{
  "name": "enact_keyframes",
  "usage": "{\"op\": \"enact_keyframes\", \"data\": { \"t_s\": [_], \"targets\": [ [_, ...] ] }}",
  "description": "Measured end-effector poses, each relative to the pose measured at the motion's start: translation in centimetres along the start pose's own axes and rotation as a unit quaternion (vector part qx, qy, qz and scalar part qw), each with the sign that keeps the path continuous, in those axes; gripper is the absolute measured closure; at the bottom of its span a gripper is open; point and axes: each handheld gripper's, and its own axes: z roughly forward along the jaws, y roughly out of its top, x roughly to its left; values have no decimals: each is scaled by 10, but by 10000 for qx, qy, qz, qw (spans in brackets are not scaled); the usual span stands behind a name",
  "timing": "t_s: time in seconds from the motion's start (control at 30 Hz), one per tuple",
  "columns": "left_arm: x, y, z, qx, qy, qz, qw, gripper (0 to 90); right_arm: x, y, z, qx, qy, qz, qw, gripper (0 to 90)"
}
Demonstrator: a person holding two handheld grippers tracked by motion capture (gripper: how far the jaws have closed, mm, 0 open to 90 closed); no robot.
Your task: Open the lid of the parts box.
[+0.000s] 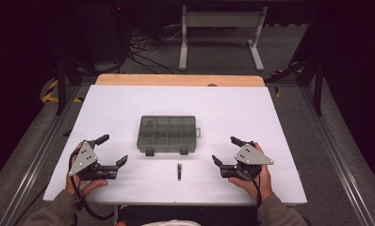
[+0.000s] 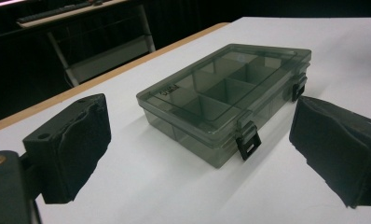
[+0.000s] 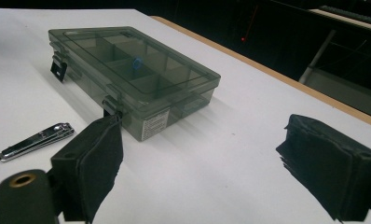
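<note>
1. White tabletop (image 1: pixel 129 101) fills the scene, with a dark floor, cables and a metal frame beyond its far wooden edge.
2. At its middle sits a smoky compartment box (image 1: pixel 167 133), lid down and both latches fastened.
3. Just in front of it lies a nail clipper (image 1: pixel 179 171), untouched.
4. Left gripper (image 1: pixel 109 151) and right gripper (image 1: pixel 225 151) rest near the front edge, jaws spread wide, holding nothing.
5. Judged from this, nothing is done yet: opening the box and stowing the clipper remain.
</note>
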Motion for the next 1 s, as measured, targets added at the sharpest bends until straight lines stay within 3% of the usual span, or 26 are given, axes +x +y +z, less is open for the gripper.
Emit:
{"op": "enact_keyframes", "data": {
  "t_s": [0.27,0.53,0.6,0.63,0.8,0.9,0.93,1.0],
  "targets": [
    [-1,-3,6,181,-146,53,9997,70,1,-1,8,92,69,-27,9999,124],
    [0,-6,22,579,-368,32,9976,100,2,-2,23,322,212,-47,9992,132],
    [3,-7,34,822,-484,-97,9954,129,2,-1,31,377,317,8,9988,151],
    [3,-7,34,822,-484,-97,9954,139,2,-1,31,377,317,8,9988,151],
    [10,-11,53,1267,-701,-243,9892,205,2,0,50,568,533,120,9969,184],
    [12,-10,64,1404,-850,-274,9861,298,5,5,65,721,751,161,9944,212],
    [12,-10,64,1404,-850,-274,9861,307,5,5,65,721,751,161,9944,212],
    [11,-11,69,1474,-892,-279,9847,326,12,9,77,873,874,38,9923,236]
  ]
}}
